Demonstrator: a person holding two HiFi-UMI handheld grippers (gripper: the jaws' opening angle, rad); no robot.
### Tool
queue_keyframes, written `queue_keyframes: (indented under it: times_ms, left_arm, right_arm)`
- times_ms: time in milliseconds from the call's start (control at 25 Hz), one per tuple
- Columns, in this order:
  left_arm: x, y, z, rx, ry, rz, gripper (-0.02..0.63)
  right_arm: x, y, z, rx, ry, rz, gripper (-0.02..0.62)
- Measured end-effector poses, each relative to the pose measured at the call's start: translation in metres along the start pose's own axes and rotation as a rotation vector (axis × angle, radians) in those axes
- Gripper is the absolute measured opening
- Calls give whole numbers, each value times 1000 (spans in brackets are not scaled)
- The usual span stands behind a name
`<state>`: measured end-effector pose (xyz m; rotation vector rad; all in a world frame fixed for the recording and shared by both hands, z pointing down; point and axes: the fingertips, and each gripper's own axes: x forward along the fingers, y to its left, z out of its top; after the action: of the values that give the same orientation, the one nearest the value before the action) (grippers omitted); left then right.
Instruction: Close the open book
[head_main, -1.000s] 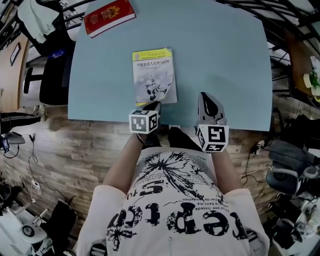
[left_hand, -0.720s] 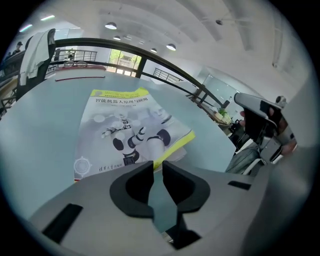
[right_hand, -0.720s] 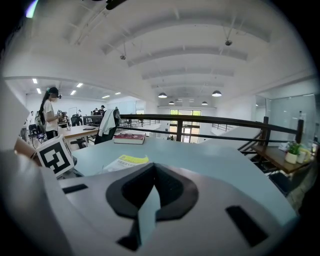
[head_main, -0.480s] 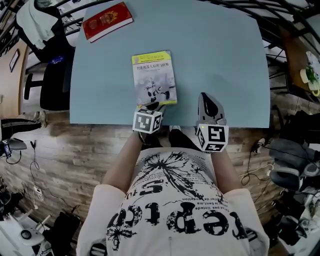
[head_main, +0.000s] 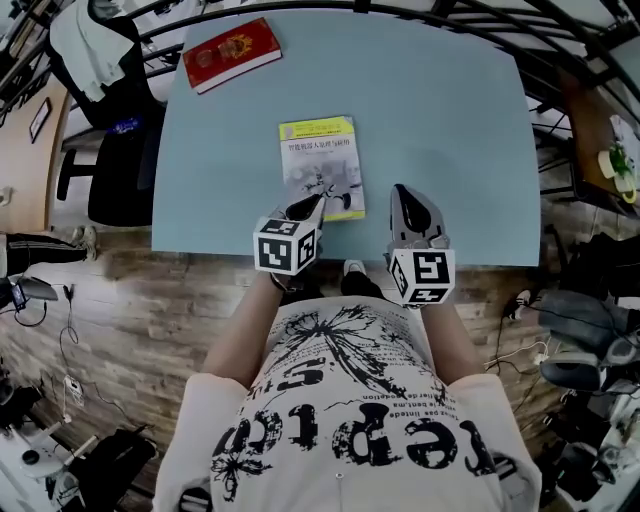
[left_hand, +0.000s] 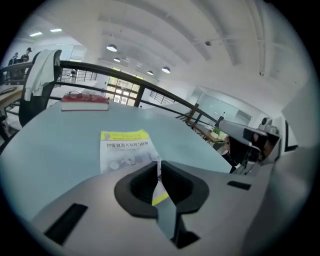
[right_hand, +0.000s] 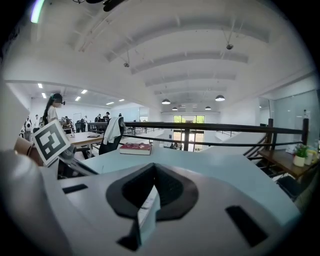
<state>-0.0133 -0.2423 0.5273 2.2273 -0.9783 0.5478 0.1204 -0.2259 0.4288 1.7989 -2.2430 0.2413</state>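
Far left corner of the pale blue counter (head_main: 450, 130): 1 red book (head_main: 232, 52), lying flat. Centre, near the front edge: yellow-and-white book (head_main: 322, 160), closed, cover up. Left tongs (head_main: 305, 207) held over that book's near right corner. The 2 jaws are closing with a thin slit still between them. Nothing sits in the slit; the cover shows through it from beyond. Further right, right tongs (head_main: 402, 192) above the counter's front edge, jaws together, empty, apart from both books.

Blue table (head_main: 440, 130) bears yellow book (head_main: 320, 160), red book (head_main: 232, 53)
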Motion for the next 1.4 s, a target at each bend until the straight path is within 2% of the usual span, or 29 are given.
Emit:
queue_keyframes:
  times_ms: [200, 520, 760, 1000, 1400]
  left_arm:
    - [-44, 4, 53, 68, -162, 39, 26]
    - [-119, 10, 121, 283, -396, 131, 20]
    - [-169, 4, 155, 327, -565, 142, 18]
    - [-187, 8, 166, 382, -622, 167, 18]
    - [-178, 12, 163, 366, -601, 148, 18]
  right_arm:
    - [2, 19, 23, -13, -42, 41, 11]
    - [8, 44, 64, -35, -142, 62, 11]
    - [12, 56, 79, -60, -180, 80, 9]
    - [16, 63, 87, -64, -210, 86, 9]
    - [19, 65, 92, -92, -212, 97, 8]
